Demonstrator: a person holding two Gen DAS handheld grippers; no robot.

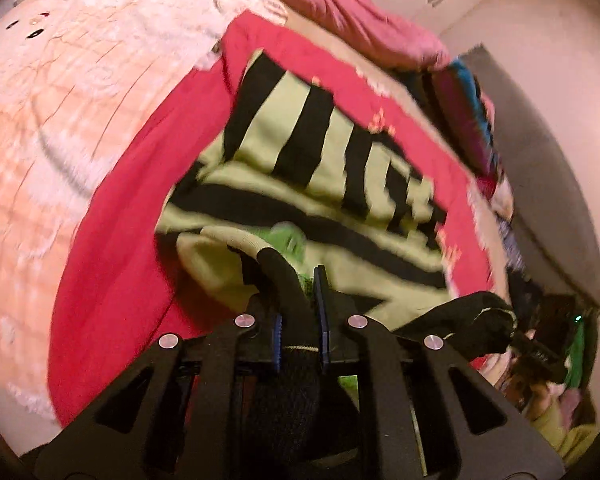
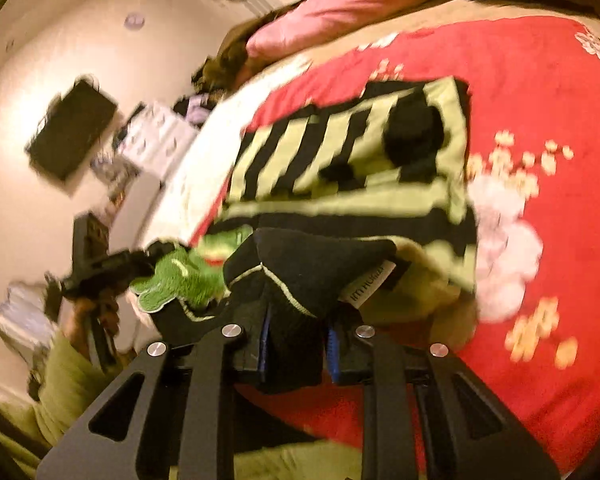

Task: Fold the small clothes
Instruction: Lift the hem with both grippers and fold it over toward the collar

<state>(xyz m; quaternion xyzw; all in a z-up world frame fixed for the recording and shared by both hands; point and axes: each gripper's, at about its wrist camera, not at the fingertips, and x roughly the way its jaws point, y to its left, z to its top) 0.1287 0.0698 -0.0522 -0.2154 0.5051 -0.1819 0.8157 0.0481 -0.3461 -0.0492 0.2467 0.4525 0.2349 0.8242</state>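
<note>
A small black-and-pale-green striped garment [image 1: 320,168] lies on a red blanket [image 1: 140,184] on the bed; it also shows in the right wrist view [image 2: 340,152]. My left gripper [image 1: 300,308] is shut on the garment's black near edge, by a green patch [image 1: 290,236]. My right gripper [image 2: 296,344] is shut on another black edge with a label [image 2: 366,284], lifted off the blanket. The left gripper [image 2: 100,268] shows at the left of the right wrist view, next to the green patch [image 2: 180,280]. Both views are motion-blurred.
The red blanket [image 2: 540,120] has a flower print and covers a pale quilt [image 1: 52,120]. A pink pillow [image 1: 360,8] lies at the bed's head. A pile of clothes [image 1: 472,112] sits along the bed's right side. A wall [image 2: 60,60] with a dark panel stands beyond.
</note>
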